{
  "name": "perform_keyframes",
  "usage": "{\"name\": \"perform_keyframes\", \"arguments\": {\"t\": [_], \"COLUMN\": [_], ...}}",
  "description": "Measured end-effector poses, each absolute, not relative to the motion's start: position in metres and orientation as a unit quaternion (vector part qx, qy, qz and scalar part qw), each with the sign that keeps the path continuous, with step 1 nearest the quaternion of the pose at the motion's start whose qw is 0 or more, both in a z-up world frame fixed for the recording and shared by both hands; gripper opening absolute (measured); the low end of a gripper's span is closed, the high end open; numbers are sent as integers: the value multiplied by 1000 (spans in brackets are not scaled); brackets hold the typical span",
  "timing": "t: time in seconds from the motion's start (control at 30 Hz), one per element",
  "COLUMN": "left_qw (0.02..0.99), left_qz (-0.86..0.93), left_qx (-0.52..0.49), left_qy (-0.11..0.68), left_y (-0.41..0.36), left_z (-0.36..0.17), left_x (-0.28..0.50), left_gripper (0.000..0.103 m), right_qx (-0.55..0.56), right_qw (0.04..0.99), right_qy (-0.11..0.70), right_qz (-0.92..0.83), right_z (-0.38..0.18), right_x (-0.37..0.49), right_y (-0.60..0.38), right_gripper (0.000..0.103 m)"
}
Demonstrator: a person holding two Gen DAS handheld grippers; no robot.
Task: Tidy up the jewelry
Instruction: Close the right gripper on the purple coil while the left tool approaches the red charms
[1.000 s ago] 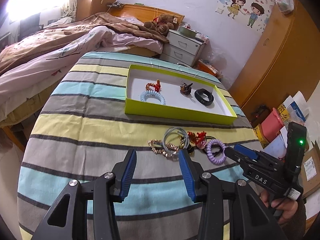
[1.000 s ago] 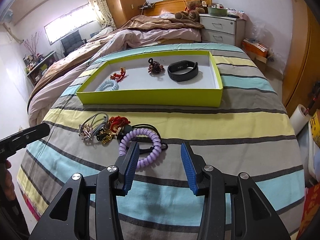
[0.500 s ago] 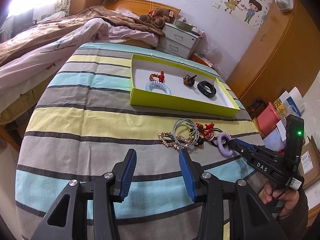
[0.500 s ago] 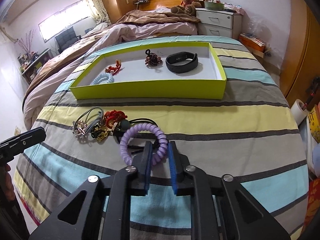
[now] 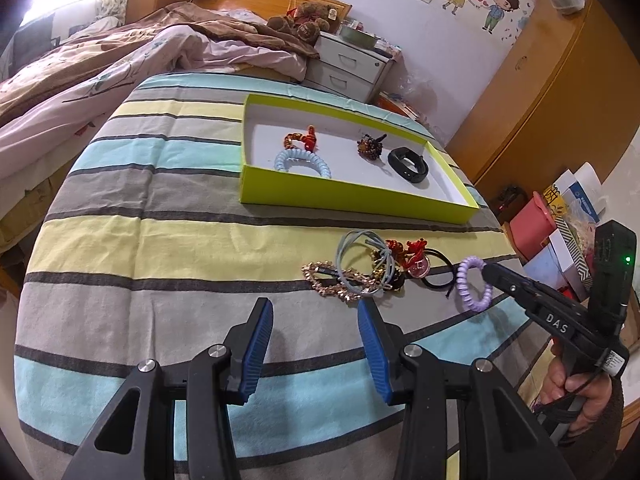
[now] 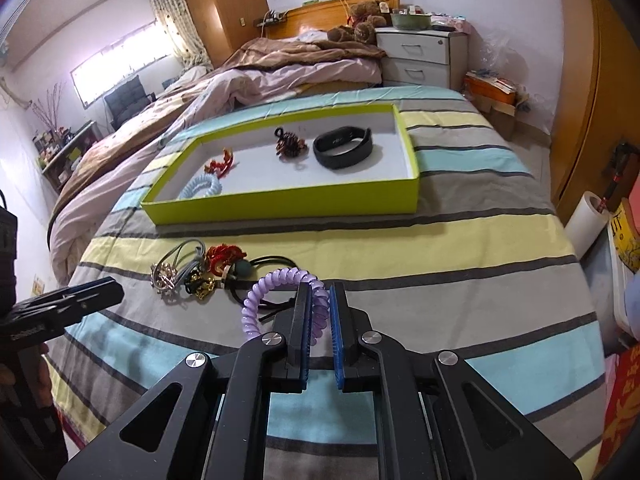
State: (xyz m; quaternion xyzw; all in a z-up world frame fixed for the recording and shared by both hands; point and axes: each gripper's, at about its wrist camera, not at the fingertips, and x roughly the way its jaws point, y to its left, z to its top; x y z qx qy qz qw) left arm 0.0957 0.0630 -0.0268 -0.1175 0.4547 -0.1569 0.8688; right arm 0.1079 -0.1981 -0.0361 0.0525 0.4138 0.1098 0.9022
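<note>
Purple plastic is now pinched between the blue pads [image 6: 306,320] of the right gripper [image 6: 319,312]: the coiled purple hair tie [image 6: 276,300] is caught on its near side, and the jaws have just been closing on it from a wide spread a second ago. In the left wrist view the same hair tie [image 5: 474,282] is seen at the tip of the right gripper [image 5: 490,271], and it is not clear whether it is lifted or rests on the striped sheet [image 5: 160,248]. The grasp is judged to be made, so the next step is probably the carrying of the tie to the green box [image 6: 280,204], which stands further back on the bed and already holds a blue coiled tie [image 6: 202,188], a red ornament [image 6: 219,165], a brown beaded piece [image 6: 289,146] and a black wristband [image 6: 343,148].

The left gripper [image 5: 316,324] is held with its fingers spread and nothing between them, and it is brought a little lower and closer to the pile than a second ago. Just in front of it the tangle of other pieces [image 5: 372,268] is waiting: a gold chain, grey elastic bands, red charms and a black band. A thin black band lies against the purple tie, so it is possible that it is dragged along when the tie is raised
</note>
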Motion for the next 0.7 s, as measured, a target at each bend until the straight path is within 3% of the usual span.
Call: {"name": "perform_keyframes", "arguments": {"t": [0.7], "left_qw": [869], "left_qz": [-159], "left_qx": [-64], "left_qy": [464], "left_y": [8], "left_z": [-20], "left_x": [109], "left_gripper": [44], "right_qx": [64], "right_qw": [892], "right_qy": [441], "right_qz": [70], "right_z": [-49], "right_x": [113], "right_y": [-255], "right_gripper": [9]}}
